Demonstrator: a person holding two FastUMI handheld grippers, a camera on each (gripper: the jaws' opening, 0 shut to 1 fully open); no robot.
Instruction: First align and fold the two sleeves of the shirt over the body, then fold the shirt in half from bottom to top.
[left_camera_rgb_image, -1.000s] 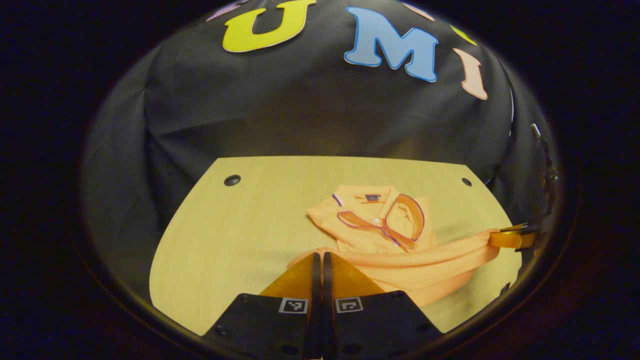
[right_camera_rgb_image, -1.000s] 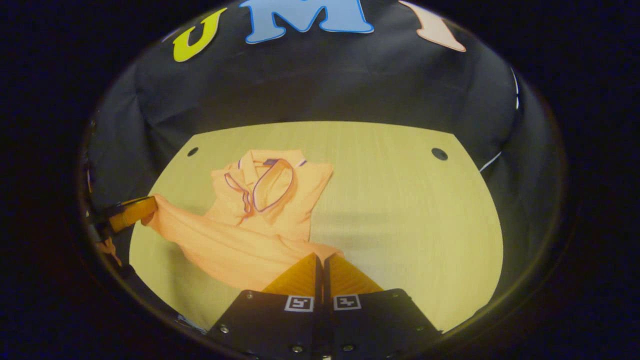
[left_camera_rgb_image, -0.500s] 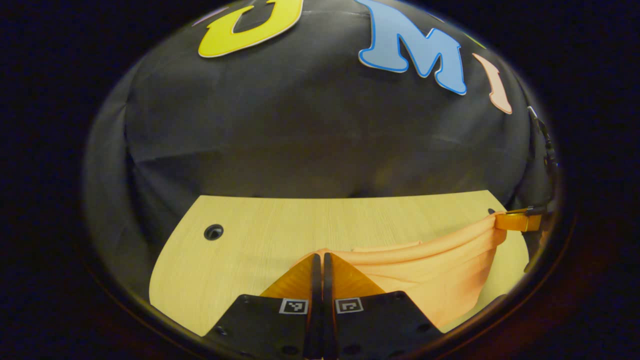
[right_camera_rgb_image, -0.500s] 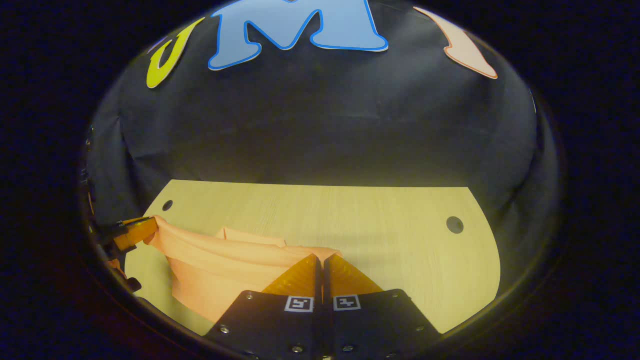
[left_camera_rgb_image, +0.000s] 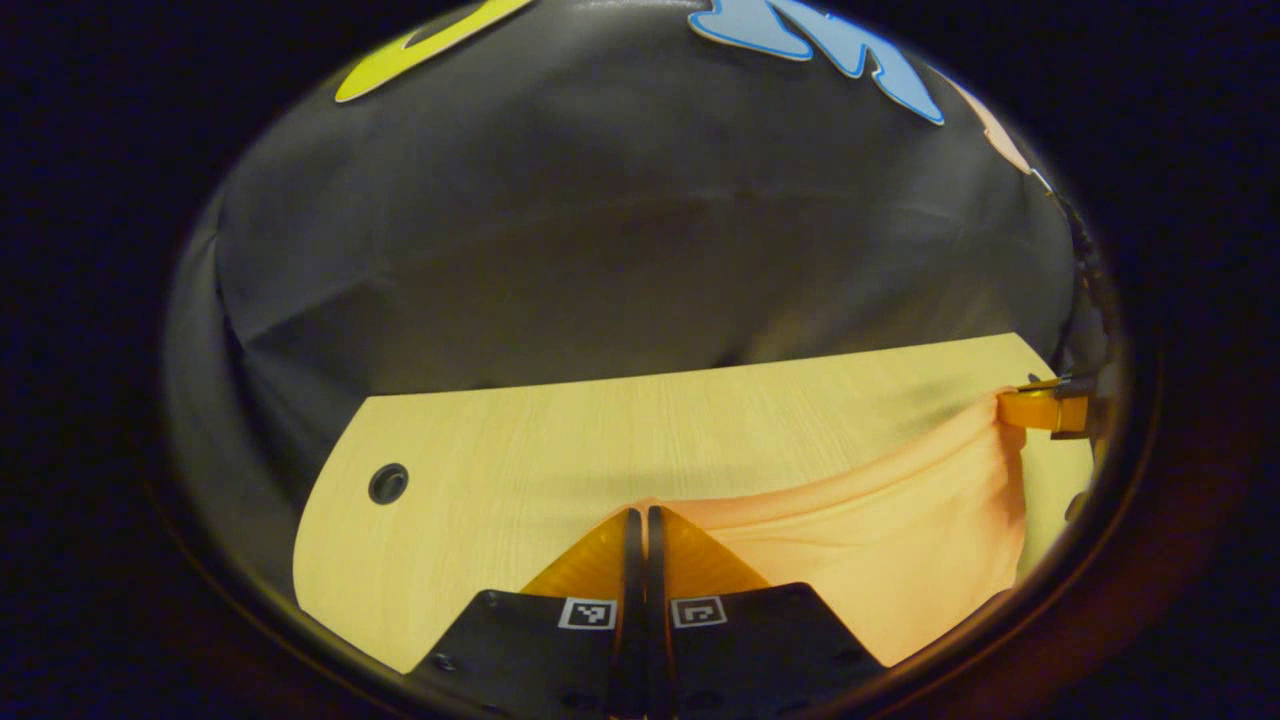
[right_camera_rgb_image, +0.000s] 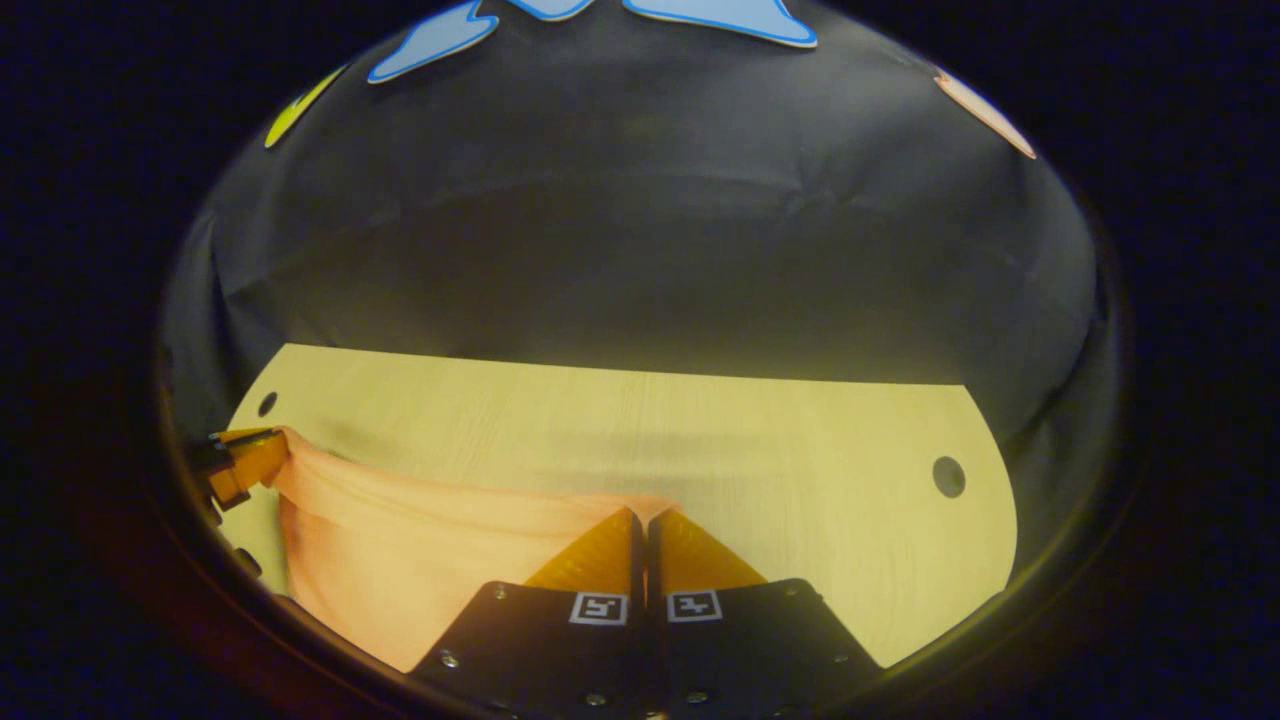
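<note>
The orange shirt (left_camera_rgb_image: 880, 560) hangs as a sheet between both grippers over the wooden table (left_camera_rgb_image: 520, 470). My left gripper (left_camera_rgb_image: 637, 512) is shut on one corner of its bottom hem. In the right gripper view my right gripper (right_camera_rgb_image: 640, 514) is shut on the other hem corner, with the shirt (right_camera_rgb_image: 400, 560) spreading to its left. The hem runs taut from one gripper to the other. The right gripper (left_camera_rgb_image: 1040, 410) shows at the far right of the left gripper view, and the left gripper (right_camera_rgb_image: 240, 462) at the far left of the right gripper view. The lifted cloth hides the collar and sleeves.
The table has a round cable hole (left_camera_rgb_image: 388, 483) near its left end and another hole (right_camera_rgb_image: 948, 476) near its right end. The black cloth wall stands right behind the table's far edge.
Both grippers have carried the hem up and toward the far edge. The collar and folded sleeves, plain a second ago, are now behind the raised cloth.
</note>
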